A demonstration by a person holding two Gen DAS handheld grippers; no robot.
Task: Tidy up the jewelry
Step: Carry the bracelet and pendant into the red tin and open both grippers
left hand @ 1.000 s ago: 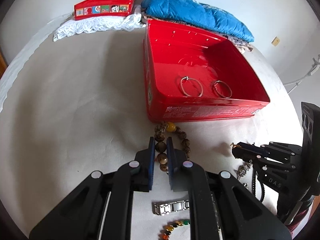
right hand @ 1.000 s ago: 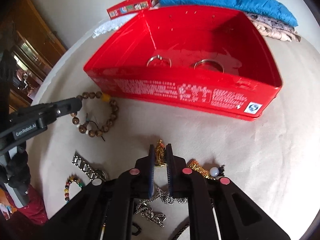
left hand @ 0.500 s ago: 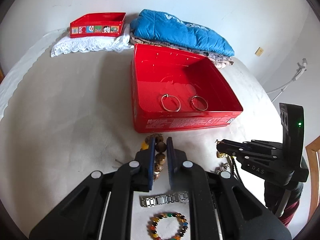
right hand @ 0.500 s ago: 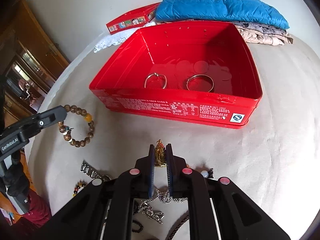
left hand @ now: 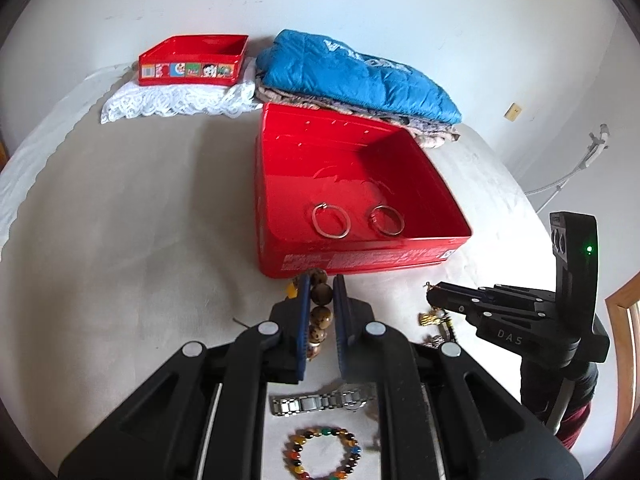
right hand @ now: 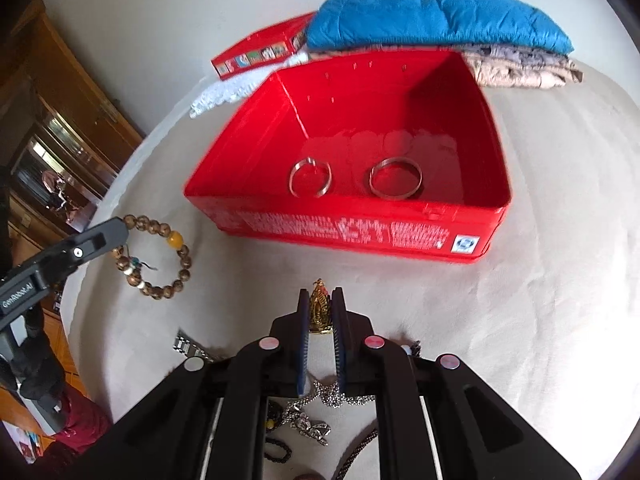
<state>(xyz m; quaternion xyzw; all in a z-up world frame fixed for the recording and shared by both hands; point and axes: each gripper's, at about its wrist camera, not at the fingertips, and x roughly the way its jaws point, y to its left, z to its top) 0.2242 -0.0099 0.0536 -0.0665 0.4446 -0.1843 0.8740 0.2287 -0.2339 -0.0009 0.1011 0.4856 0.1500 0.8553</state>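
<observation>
Bright red tin (left hand: 360,264) with white print, brown wooden beads (right hand: 160,256) with one amber bead, gold pendant (right hand: 320,310), blue jacket (left hand: 352,76).

left gripper (left hand: 321,300): black, blue fingers (left hand: 303,320), silver screws | right gripper (right hand: 320,308): black, pink screws

**Readable text: gripper bodies only**

"DAS" in pale letters on the side of the right gripper (left hand: 434,300) body, left wrist view. "GenRobot.AI" in white on the left gripper (right hand: 120,232) arm, right wrist view, partly cropped. Red tin (right hand: 400,236) front wall: dense white print, too small and blurred to read; small white-and-blue square logo at its right end, illegible. Small red tin (left hand: 188,70): row of cartoon picture panels, no legible words. Blue jacket (left hand: 352,76): pale lettering, unreadable.
</observation>
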